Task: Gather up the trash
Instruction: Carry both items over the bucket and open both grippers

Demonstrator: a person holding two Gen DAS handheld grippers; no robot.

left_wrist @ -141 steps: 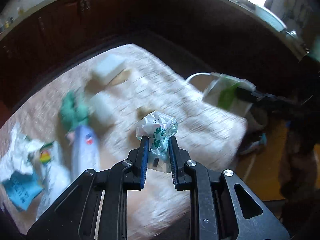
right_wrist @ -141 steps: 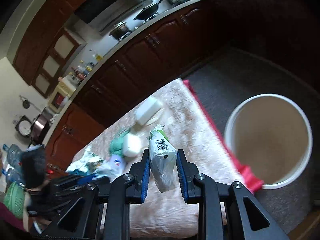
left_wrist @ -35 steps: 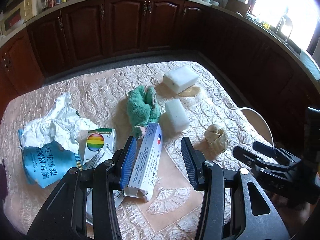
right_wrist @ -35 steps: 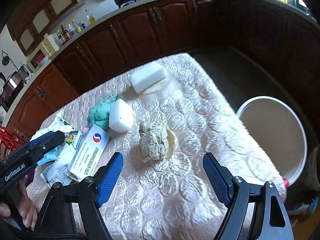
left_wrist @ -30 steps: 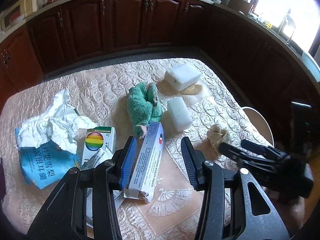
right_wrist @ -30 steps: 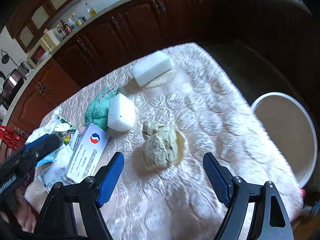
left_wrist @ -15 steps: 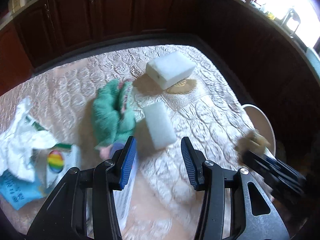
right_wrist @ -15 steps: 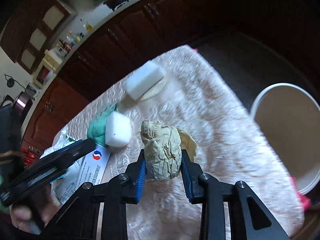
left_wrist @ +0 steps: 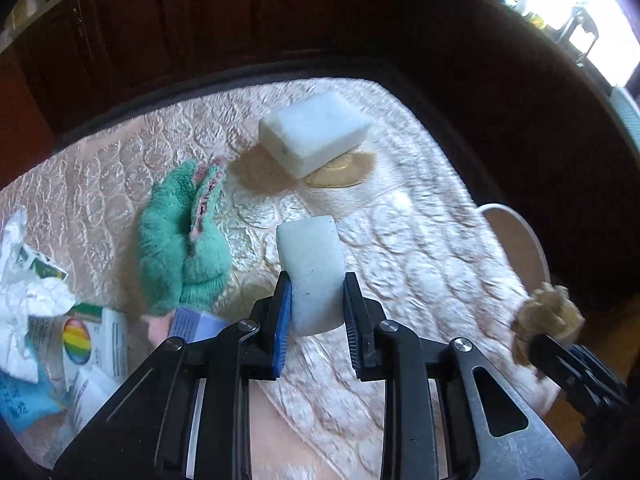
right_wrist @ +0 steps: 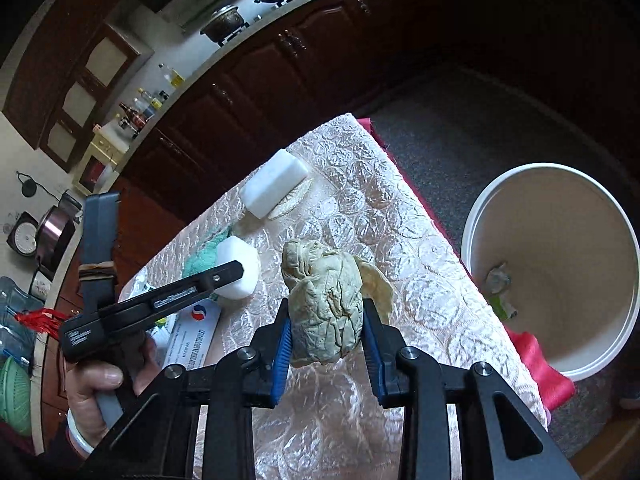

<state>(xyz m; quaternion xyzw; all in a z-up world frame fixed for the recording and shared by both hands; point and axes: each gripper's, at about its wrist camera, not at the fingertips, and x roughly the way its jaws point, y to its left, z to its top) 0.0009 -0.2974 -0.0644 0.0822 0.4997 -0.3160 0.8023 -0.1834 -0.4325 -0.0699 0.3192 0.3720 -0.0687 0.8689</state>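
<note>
**Clutching trash in both grippers above the quilted table**

Gripping a crumpled tan paper wad (right_wrist: 326, 312), the right gripper (right_wrist: 326, 330) has its blue-padded jaws pressed in on either side of the wad, which bulges out above them. It hangs over the pale quilted tablecloth (right_wrist: 420, 280), lifted clear of the surface. To the right and lower down, on the dark floor beside the table, stands a white bin (right_wrist: 472, 216) with a couple of small scraps already lying at its bottom. A strip of red cloth (right_wrist: 536, 364) shows along the table edge nearest the bin.

The left gripper (left_wrist: 316, 314) has its jaws set against both sides of a white foam block (left_wrist: 312, 260), the near end of the block sitting between the pads; whether the block is off the cloth I cannot tell. Just left of it lies a green fluffy cloth (left_wrist: 180, 244), and past that a second, larger white foam block (left_wrist: 316, 136) rests near the far end of the table, partly over a yellowish round patch. At the left edge sit crumpled white paper (left_wrist: 28, 292), a small box with a rainbow circle (left_wrist: 80, 340) and a blue packet (left_wrist: 20, 404), heaped close together. From the right wrist, the left gripper's handle is seen held in a bare hand (right_wrist: 104, 384).
</note>
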